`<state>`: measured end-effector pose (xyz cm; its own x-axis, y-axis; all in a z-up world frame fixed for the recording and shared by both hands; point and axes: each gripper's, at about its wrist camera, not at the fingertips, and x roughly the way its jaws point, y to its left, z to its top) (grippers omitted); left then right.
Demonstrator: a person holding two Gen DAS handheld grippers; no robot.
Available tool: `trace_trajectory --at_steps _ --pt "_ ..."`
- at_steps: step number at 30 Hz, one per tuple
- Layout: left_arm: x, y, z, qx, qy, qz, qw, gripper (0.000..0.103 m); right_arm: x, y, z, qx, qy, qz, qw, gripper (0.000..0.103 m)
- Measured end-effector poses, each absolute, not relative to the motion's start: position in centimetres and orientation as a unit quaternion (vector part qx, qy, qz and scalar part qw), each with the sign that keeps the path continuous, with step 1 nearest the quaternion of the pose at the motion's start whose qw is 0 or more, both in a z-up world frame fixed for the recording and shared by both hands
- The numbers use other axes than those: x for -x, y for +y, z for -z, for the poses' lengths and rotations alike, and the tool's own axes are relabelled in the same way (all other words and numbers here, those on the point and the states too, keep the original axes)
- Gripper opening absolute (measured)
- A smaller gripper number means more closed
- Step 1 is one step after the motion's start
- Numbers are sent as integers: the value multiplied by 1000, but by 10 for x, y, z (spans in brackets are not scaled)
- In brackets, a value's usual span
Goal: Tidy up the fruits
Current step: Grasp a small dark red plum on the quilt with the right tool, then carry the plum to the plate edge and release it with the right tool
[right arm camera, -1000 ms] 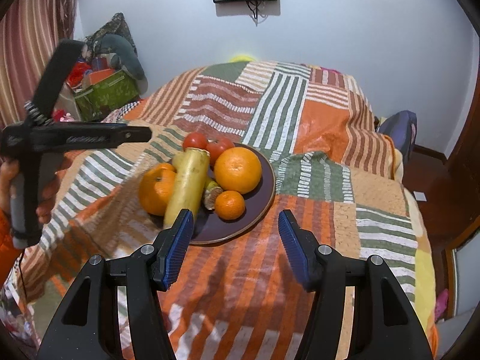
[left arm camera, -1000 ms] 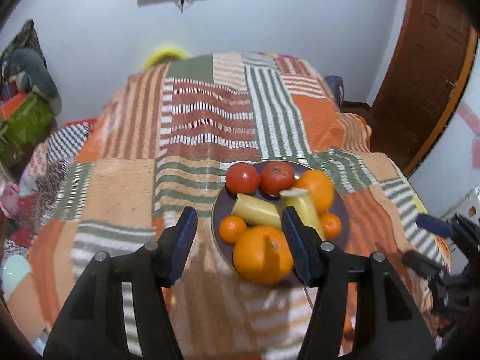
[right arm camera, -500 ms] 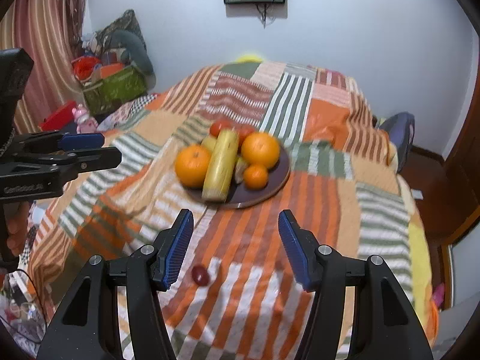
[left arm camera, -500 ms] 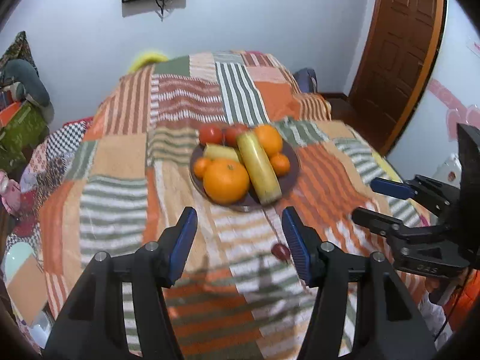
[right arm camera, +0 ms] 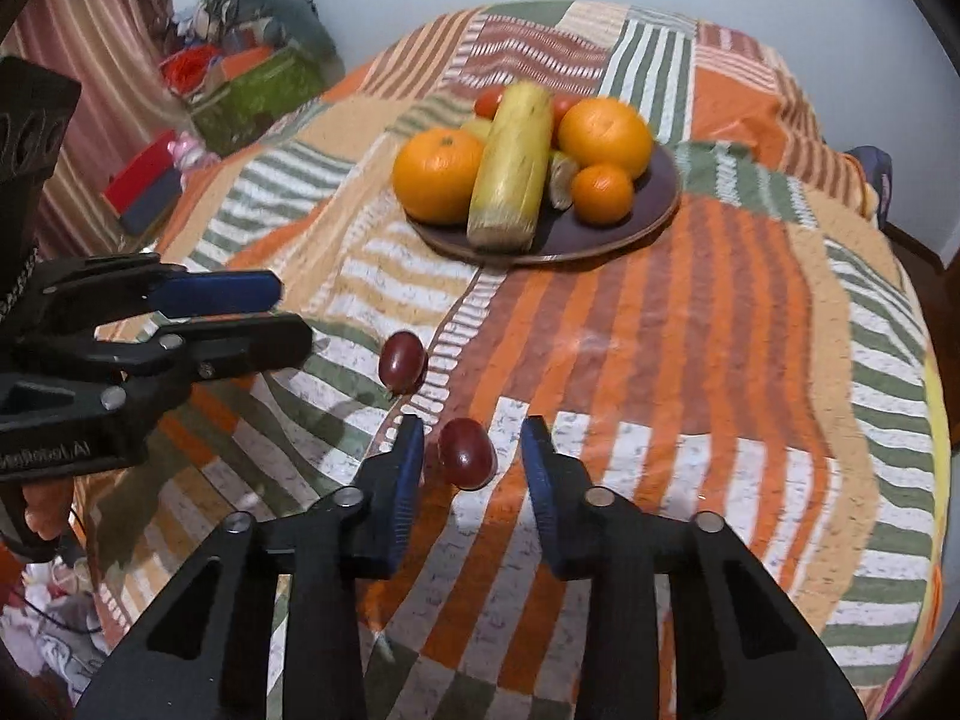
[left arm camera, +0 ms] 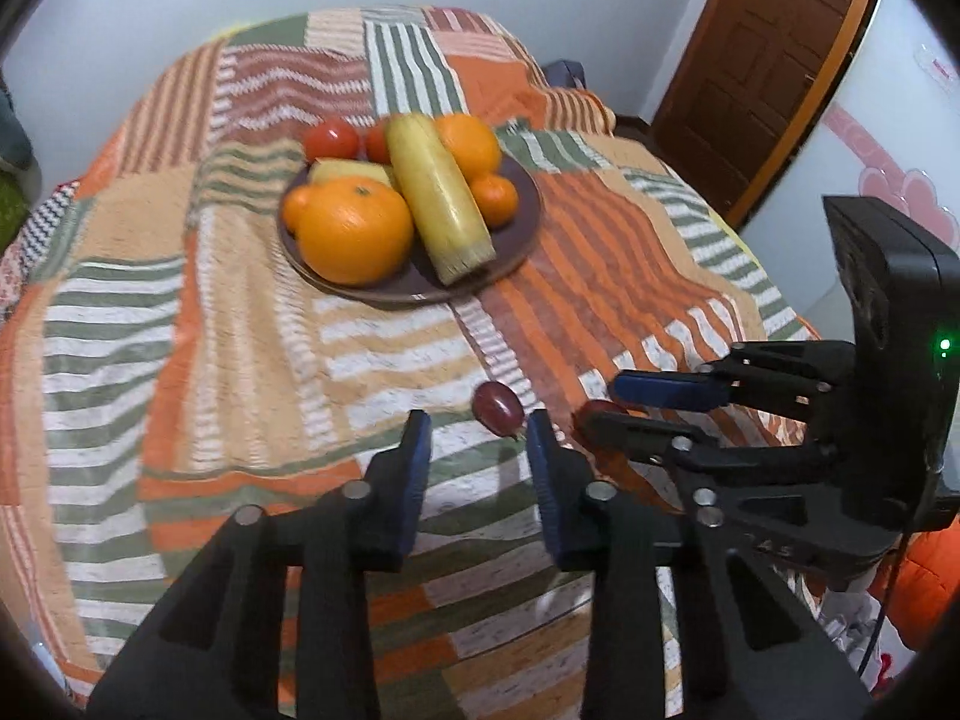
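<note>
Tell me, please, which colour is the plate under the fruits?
The plate is dark purplish brown with a paler rim; the right wrist view shows it best.

Left gripper [left arm camera: 475, 441] low over patchwork blanket [left arm camera: 180, 312], jaws parted, pointing toward fruit plate [left arm camera: 522, 240], nothing between fingers. Right gripper [right arm camera: 472, 447] also low, jaws parted, one red grape [right arm camera: 467, 461] sitting in gap, untouched by either finger. Grippers close together, side by side, fingers roughly level with blanket.
</note>
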<state>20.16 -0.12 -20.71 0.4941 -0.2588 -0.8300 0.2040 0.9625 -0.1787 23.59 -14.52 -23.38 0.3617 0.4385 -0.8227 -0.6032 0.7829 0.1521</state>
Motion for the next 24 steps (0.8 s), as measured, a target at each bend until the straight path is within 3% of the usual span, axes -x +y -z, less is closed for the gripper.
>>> trace_trajectory --at_steps 4,14,17,24 --pt "-210 -9 218 28 495 145 856 31 -232 -143 238 84 468 -332 815 17" --pt "-224 -21 236 8 501 130 856 31 -235 -166 224 63 452 -319 831 17" --pt "-227 -20 240 15 501 130 855 23 -238 -172 218 55 444 -312 838 17" --pt "-225 -11 229 24 490 131 861 22 -250 -173 205 55 424 -303 852 17"
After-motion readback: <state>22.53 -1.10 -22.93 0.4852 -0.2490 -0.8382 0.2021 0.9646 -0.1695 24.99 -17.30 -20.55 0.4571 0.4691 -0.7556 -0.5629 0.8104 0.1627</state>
